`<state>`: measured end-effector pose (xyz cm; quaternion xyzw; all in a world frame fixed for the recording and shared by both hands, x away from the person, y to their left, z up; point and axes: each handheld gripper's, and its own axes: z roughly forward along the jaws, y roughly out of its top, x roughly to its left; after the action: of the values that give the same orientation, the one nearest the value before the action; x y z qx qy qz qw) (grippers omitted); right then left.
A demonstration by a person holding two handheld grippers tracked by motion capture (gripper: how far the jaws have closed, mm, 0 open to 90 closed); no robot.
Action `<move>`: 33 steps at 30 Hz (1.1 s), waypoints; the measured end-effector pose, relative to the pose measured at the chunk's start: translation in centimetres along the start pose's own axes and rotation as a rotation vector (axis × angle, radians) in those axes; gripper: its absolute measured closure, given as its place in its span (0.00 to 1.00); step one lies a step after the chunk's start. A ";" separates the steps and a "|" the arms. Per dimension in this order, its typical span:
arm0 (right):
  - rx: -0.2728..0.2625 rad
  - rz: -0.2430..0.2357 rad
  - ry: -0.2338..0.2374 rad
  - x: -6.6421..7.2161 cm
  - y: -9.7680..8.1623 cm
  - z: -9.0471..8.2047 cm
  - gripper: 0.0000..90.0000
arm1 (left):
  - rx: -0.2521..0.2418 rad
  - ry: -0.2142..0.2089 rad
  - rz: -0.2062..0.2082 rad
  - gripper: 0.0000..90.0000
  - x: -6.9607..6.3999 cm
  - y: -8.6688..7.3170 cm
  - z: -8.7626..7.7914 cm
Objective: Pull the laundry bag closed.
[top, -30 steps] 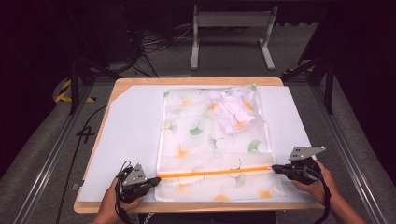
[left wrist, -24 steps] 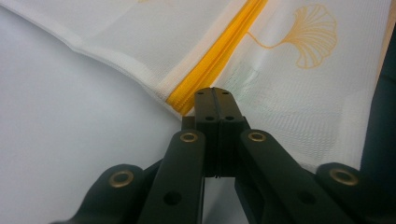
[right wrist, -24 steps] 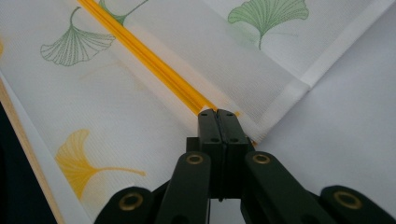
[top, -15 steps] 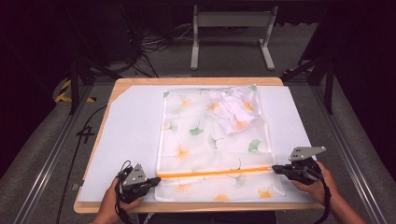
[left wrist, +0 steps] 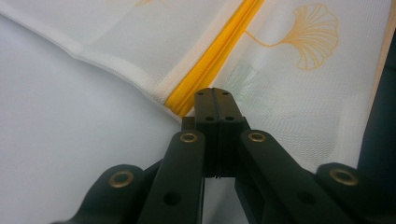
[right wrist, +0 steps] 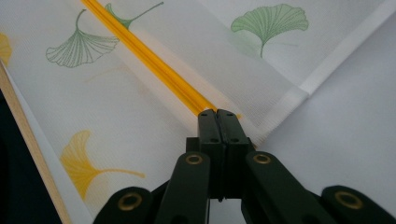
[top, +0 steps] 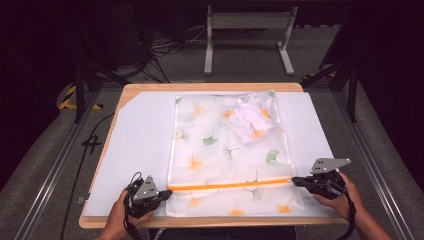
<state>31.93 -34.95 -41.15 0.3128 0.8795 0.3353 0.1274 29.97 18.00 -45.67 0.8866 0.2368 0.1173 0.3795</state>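
Note:
A white mesh bag [top: 225, 150] printed with green and orange ginkgo leaves lies flat on a white sheet [top: 135, 150]. An orange zipper [top: 230, 185] runs across its near end. A crumpled white garment [top: 250, 117] shows through the bag at its far right. My left gripper [top: 167, 192] is shut, its tips at the zipper's left end [left wrist: 187, 95]. My right gripper [top: 296, 181] is shut too, its tips at the zipper's right end [right wrist: 187, 95]. Whether either one pinches the fabric I cannot tell. A hand holds each gripper at the table's near edge.
The sheet covers most of a wooden table [top: 200, 86], whose near edge [top: 210, 223] lies just below the bag. Beyond the table stand a metal frame [top: 247, 30] and loose floor cables [top: 165, 47]. Dark rails flank both sides.

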 end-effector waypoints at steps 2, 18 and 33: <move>-0.002 -0.009 -0.013 0.2 0.2 -0.1 1.00 | 0.005 0.002 0.005 1.00 0.0 0.1 0.0; -0.048 0.001 -0.042 0.5 -0.1 -0.6 0.99 | 0.011 -0.003 0.015 1.00 0.2 0.2 -0.2; -0.084 -0.013 -0.070 0.6 -0.2 -0.9 0.94 | -0.002 0.039 -0.002 0.98 0.8 -0.2 -1.0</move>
<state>30.96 -35.16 -40.63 0.3128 0.8618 0.3597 0.1733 30.19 19.12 -45.09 0.8835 0.2448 0.1345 0.3759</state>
